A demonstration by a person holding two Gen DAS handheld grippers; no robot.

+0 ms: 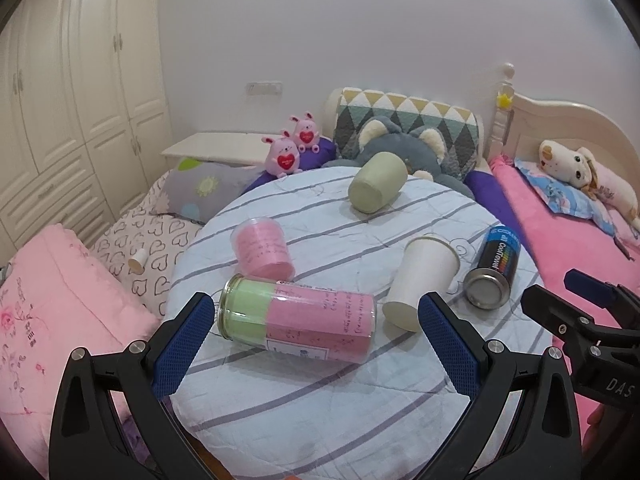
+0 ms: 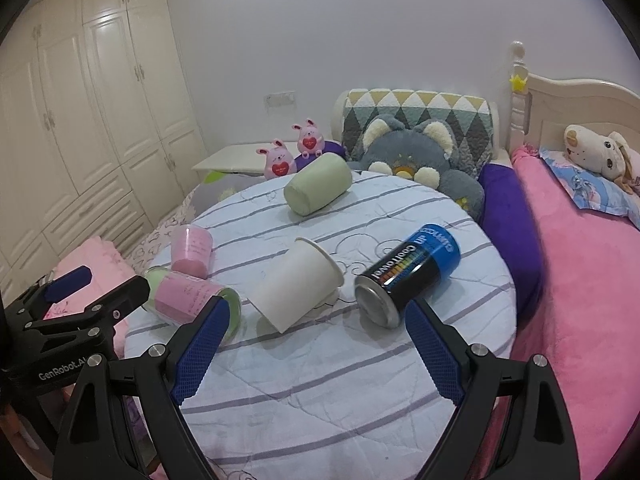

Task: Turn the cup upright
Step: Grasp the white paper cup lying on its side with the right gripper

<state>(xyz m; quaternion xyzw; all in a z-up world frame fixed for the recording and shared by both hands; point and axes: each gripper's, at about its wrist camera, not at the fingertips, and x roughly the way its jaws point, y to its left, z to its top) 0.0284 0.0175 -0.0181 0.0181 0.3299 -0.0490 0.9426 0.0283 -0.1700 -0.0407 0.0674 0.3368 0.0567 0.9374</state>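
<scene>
- The left gripper (image 1: 316, 340), black with blue ribbed pads, hovers with its jaws spread wide and nothing between them; its body, seen from the right wrist view, reads "GenRobot.AI".
- The right gripper (image 2: 316, 348) is the same build, jaws likewise wide apart and empty; in the left wrist view its side shows the letters "DAS".
- Both hover over the near edge of a round counter covered in a pale blue cloth with grey stripes (image 1: 320, 392).
- Nearest the left gripper lies a clear glass jar with green and pink filling (image 1: 298, 318) on its side; the pink part carries handwriting too small to read.
- Just beyond it, touching, lies a smaller clear cup filled pink (image 1: 262, 246), also on its side.
- The white paper cup (image 2: 298, 282) lies tipped over mid-counter, mouth pointing away, base towards the grippers.
- Just right of it lies a black and blue cylindrical can (image 2: 408, 272), labelled "CoolTowel", metal end towards the grippers.
- Farther back, a pale green matte cup (image 1: 376, 182) lies on its side.
- Behind the counter sit a grey plush cat (image 2: 416, 152) and two pink plush bunnies with red hearts (image 1: 294, 148).
</scene>
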